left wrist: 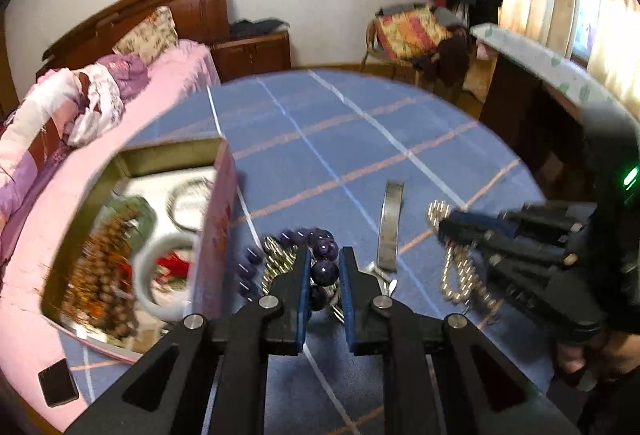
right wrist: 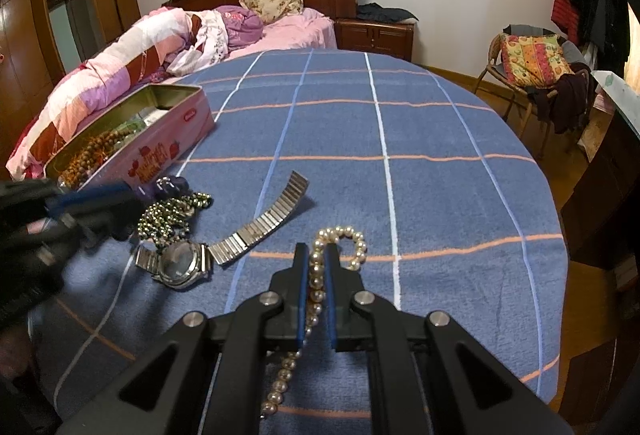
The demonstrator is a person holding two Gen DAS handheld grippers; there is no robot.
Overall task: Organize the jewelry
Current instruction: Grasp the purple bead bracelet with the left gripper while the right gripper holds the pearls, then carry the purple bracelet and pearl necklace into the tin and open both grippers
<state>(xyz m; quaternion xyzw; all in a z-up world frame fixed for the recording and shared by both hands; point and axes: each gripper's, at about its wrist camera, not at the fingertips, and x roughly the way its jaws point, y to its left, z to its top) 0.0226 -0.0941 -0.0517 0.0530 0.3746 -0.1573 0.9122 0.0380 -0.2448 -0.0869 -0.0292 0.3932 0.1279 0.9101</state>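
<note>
Left gripper (left wrist: 325,259) jaws pinch purple beads (left wrist: 325,270) — right gripper (right wrist: 316,255) clamps pearls (right wrist: 316,275).

Two close downward views, shared tablecloth (left wrist: 360,139)

— What do the grippers look like?
— The left gripper (left wrist: 325,271) is black, angular linkage arms with triangular cut-outs, silver round pivot screws, and blue pads (left wrist: 347,295) lining its fingers. The right gripper (right wrist: 317,267) is built the same.
— Anything else?
— A green light (left wrist: 630,177) glows on the right one's dark body (seen from the left camera).
</note>
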